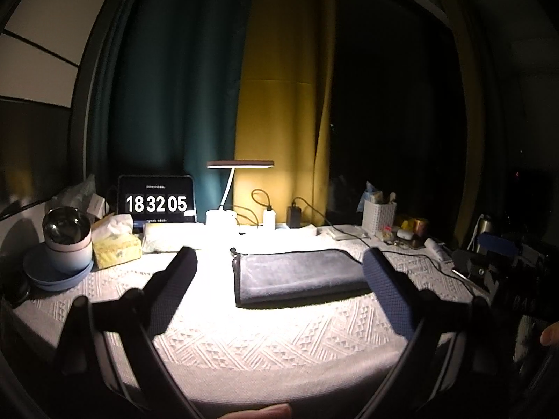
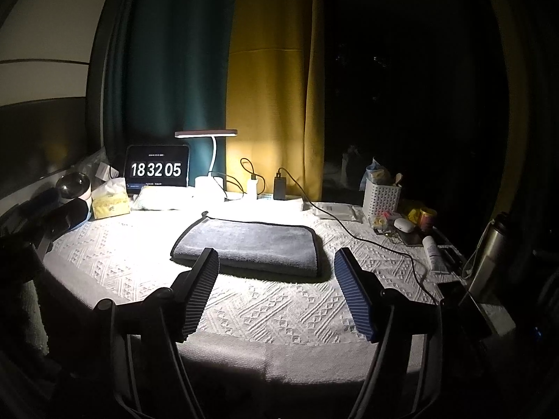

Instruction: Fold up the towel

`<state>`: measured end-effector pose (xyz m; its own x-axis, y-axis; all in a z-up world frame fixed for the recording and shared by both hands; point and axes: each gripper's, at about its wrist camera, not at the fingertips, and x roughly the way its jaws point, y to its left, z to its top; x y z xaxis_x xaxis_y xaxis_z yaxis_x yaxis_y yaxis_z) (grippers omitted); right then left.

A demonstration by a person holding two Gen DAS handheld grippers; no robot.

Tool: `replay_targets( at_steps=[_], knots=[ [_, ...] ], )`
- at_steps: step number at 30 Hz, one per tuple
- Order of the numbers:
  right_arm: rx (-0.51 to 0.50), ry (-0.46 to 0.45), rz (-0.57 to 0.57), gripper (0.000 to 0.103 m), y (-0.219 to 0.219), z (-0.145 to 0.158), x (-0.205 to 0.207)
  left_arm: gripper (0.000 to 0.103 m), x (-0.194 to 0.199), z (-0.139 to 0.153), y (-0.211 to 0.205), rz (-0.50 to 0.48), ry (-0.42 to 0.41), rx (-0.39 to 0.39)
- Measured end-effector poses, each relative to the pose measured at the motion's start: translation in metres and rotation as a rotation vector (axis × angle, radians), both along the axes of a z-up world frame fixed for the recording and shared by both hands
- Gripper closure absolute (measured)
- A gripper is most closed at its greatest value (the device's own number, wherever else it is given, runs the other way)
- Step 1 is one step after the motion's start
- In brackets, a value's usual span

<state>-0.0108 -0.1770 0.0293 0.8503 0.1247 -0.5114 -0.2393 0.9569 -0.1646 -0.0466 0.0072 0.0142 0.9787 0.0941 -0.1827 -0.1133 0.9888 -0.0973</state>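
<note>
A grey towel (image 1: 300, 276) with a dark border lies folded in a flat rectangle on the white patterned tablecloth (image 1: 265, 342), under the desk lamp. It also shows in the right wrist view (image 2: 248, 244). My left gripper (image 1: 279, 262) is open and empty, held above the table's front, its fingers on either side of the towel in view. My right gripper (image 2: 276, 262) is open and empty, just in front of the towel's near edge. The right gripper's body shows at the right of the left wrist view (image 1: 503, 272).
A lit desk lamp (image 1: 234, 188), a tablet clock (image 1: 156, 199), a tissue box (image 1: 115, 244), cups on a plate (image 1: 66, 244), chargers with a black cable (image 2: 367, 241), a white basket (image 2: 380, 199), small bottles and a flask (image 2: 492, 244) line the back and sides.
</note>
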Motion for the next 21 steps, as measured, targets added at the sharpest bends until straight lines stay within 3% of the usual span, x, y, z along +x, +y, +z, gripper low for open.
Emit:
replay_targets(
  at_steps=[21],
  knots=[
    [0.003,-0.004,-0.017,0.031,-0.0063,0.0007,0.0039,0.007,0.0028,-0.0046,0.0037,-0.009,0.027,-0.014]
  ],
)
